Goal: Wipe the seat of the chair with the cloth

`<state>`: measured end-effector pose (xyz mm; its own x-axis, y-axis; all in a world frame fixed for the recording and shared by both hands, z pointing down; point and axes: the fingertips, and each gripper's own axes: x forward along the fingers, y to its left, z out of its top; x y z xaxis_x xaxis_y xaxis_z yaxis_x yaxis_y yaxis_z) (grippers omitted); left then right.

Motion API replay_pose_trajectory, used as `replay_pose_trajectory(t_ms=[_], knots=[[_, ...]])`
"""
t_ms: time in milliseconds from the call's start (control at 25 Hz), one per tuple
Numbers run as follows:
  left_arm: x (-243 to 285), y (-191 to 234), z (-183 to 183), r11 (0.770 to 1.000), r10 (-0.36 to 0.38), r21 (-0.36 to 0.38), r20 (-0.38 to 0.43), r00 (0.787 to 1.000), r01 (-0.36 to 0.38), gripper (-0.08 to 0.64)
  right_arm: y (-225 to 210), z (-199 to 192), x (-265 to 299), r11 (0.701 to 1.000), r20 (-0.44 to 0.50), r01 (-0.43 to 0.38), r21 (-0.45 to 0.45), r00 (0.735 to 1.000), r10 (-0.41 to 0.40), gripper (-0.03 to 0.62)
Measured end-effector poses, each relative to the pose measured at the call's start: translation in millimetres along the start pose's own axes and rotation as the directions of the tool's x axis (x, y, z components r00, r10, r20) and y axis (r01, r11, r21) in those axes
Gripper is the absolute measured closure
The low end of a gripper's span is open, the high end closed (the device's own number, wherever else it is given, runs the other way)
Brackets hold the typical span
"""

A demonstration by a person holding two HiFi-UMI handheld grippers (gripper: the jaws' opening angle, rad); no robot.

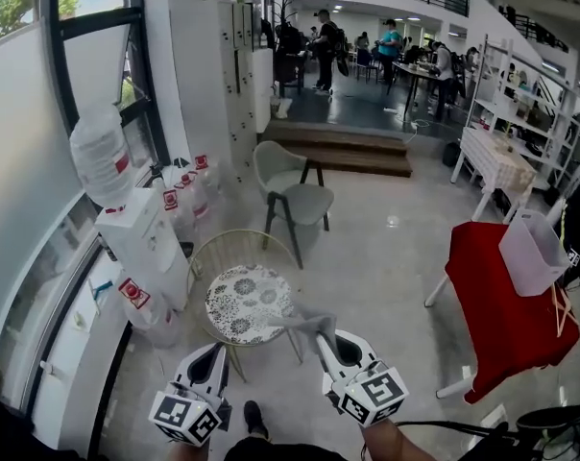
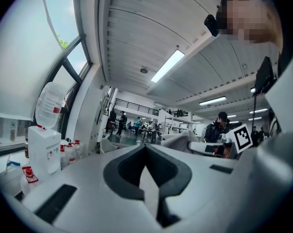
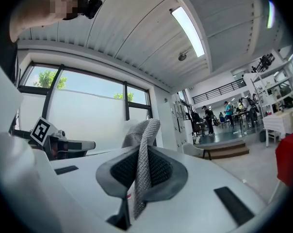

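Directly below us stands the chair [image 1: 240, 232] with its round flowered seat [image 1: 244, 301] (a thin golden frame curves around it). Over the right edge of the seat hangs the grey cloth [image 1: 304, 323], and our right gripper [image 1: 330, 342] pinches it firmly between its jaws. Our left gripper [image 1: 211, 355] has its jaws pressed together on nothing, near the seat's closer edge.

Water dispenser [image 1: 141, 238] by window [image 1: 88, 27] — red-covered table [image 1: 501, 325]
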<state>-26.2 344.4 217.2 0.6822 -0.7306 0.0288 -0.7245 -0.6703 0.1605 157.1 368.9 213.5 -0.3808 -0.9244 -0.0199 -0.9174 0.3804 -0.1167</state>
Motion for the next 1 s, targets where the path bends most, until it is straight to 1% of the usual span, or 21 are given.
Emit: replay_pose_trajectory(t_ms=[160, 360, 520, 720, 840, 1000], knots=[[20, 31, 6, 1.0, -0.012, 0.006, 0.012, 1.0, 0.012, 0.554, -1, -2, 39, 1.0, -0.011, -0.009, -0.012, 1.0, 0.009, 0.569], [43, 73, 10, 1.0, -0.016, -0.016, 0.005, 1.0, 0.016, 0.554, -4, -5, 91, 1.0, -0.038, -0.005, -0.002, 0.999, 0.005, 0.569], [60, 104, 22, 0.999, -0.037, -0.019, 0.018, 0.999, 0.038, 0.554, -3, 3, 129, 1.0, -0.043, 0.0, -0.017, 0.999, -0.001, 0.569], [74, 152, 32, 0.999, -0.039, -0.032, 0.033, 0.999, 0.04, 0.554, 4, 8, 179, 0.999, -0.034, 0.008, -0.04, 0.999, -0.009, 0.569], [83, 176, 34, 0.998, -0.06, -0.034, 0.031, 0.998, 0.061, 0.554, 6, 6, 208, 0.999, -0.045, 0.017, -0.036, 0.999, -0.019, 0.569], [94, 198, 35, 0.995, -0.098, -0.03, 0.013, 0.995, 0.099, 0.554, 12, 6, 233, 0.998, -0.046, 0.026, -0.049, 0.999, -0.029, 0.569]])
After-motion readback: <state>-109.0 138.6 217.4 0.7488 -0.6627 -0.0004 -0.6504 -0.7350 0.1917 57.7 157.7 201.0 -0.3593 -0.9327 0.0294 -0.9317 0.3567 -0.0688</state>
